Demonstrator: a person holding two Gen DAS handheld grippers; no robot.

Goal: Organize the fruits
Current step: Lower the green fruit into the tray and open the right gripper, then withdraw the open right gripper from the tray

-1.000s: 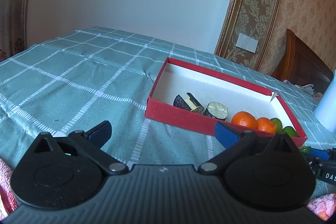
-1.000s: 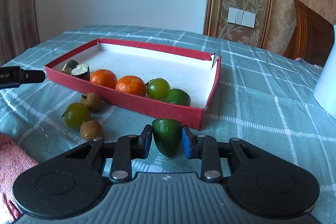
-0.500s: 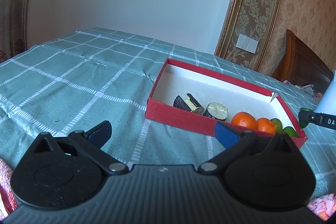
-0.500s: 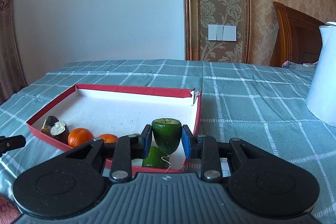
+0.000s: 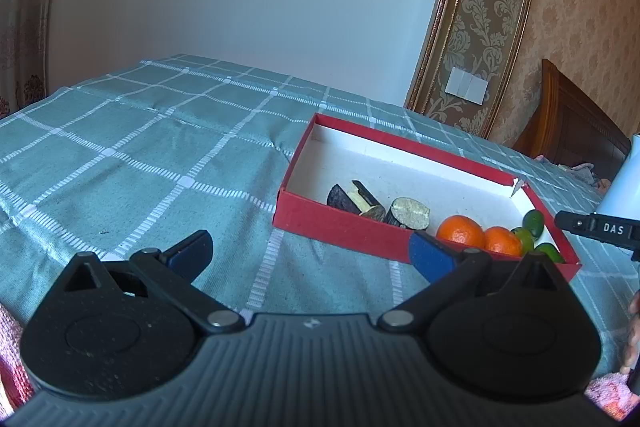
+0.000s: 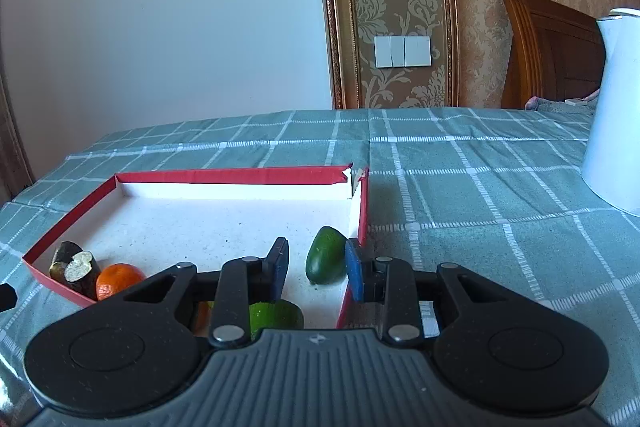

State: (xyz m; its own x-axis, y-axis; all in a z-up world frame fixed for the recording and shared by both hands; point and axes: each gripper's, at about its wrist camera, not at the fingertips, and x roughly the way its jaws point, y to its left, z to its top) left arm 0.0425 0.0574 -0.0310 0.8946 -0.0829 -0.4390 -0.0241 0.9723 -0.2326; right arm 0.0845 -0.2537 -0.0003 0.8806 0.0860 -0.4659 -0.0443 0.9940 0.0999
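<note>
A shallow red box (image 5: pixel 340 223) with a white inside lies on the checked green tablecloth; it also shows in the right wrist view (image 6: pixel 240 175). It holds dark cut pieces (image 5: pixel 410 213), two oranges (image 5: pixel 460 231) and green fruits (image 5: pixel 534 218). My right gripper (image 6: pixel 316 269) is open above the box's near right corner. A green fruit (image 6: pixel 326 261) lies on the box floor between and beyond its fingers, free of them. Another green fruit (image 6: pixel 276 313) sits below the left finger. My left gripper (image 5: pixel 308 253) is open and empty in front of the box.
A white kettle (image 6: pixel 616 107) stands on the table to the right. A wooden chair (image 6: pixel 548 47) is behind it. A pink cloth (image 5: pixel 12 347) lies at the near left edge. The right gripper's tip (image 5: pixel 596 227) shows in the left wrist view.
My right gripper moved forward over the box, opened and let go of the green fruit, which now lies in the box. My left gripper has not moved.
</note>
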